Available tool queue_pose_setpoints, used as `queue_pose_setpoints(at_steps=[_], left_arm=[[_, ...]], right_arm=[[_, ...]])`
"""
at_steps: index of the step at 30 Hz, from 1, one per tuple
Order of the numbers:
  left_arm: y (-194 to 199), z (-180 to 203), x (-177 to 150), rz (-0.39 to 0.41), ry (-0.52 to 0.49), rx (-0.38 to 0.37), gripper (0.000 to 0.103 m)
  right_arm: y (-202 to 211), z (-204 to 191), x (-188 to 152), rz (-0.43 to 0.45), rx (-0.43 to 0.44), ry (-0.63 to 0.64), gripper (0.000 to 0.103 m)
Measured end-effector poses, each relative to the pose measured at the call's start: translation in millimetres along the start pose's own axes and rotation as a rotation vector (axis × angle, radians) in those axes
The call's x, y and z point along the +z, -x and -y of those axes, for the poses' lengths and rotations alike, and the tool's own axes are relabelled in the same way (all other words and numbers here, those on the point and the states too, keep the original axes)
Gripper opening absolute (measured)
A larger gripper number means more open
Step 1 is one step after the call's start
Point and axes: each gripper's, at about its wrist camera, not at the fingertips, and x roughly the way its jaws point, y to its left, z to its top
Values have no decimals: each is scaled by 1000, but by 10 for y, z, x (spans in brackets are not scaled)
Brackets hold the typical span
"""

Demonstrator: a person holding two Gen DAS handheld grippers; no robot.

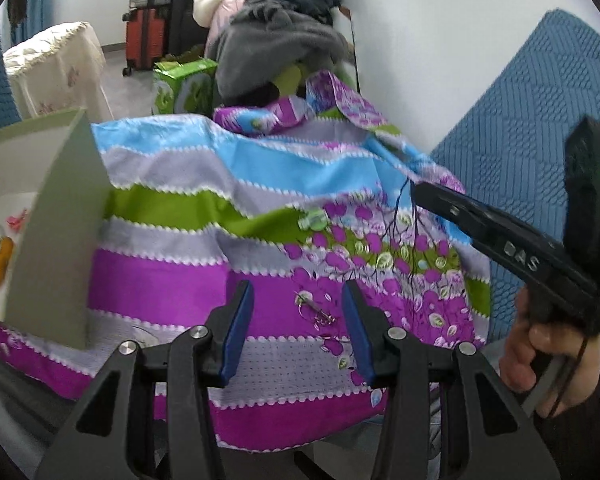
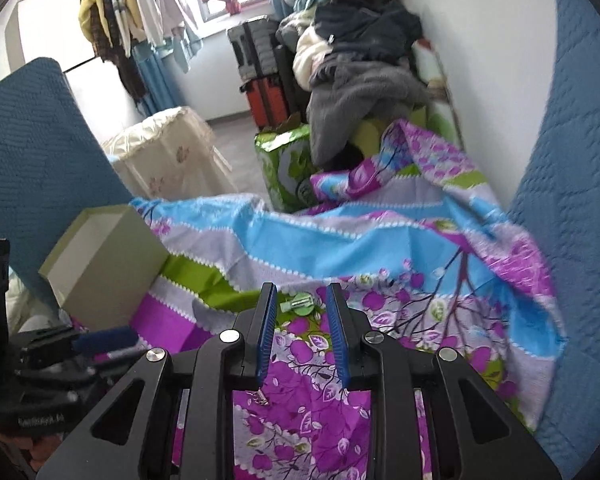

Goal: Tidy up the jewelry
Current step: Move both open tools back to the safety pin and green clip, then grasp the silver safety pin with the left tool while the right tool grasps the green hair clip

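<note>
A striped floral sheet (image 1: 260,168) is covering the surface. An open grey-green box (image 2: 104,268) is sitting at its left. Both grippers, left gripper (image 1: 298,300) and right gripper (image 2: 300,300), are hovering with jaws spread, empty. A green hair clip (image 1: 311,219) is lying flat, long axis roughly left-right; a small silver jewelry piece (image 1: 316,309) is lying between the left jaws, slanting diagonally.

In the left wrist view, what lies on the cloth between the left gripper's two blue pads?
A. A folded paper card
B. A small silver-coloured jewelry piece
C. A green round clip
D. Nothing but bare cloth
B: a small silver-coloured jewelry piece lies on the purple band of the cloth, between the open pads of the left gripper, untouched.
</note>
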Motion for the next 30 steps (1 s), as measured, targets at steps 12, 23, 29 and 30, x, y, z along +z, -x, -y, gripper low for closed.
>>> queue_pose_setpoints(at_steps=[12,23,29,30], left_arm=[[-439,173,-226,-20,-2,29,46],[-732,274,-314,-30,-30,45,43],[-837,304,-329,-41,-50,57,34],[-843,302,-337,-43,-50,59,34]], right_arm=[[-601,250,-65,-44,122,33,23],[-1059,291,-146,-123,175,83,23],[-1179,272,-148,-144,178,98,23],[-1198,271,-149,-150,180,98,23]])
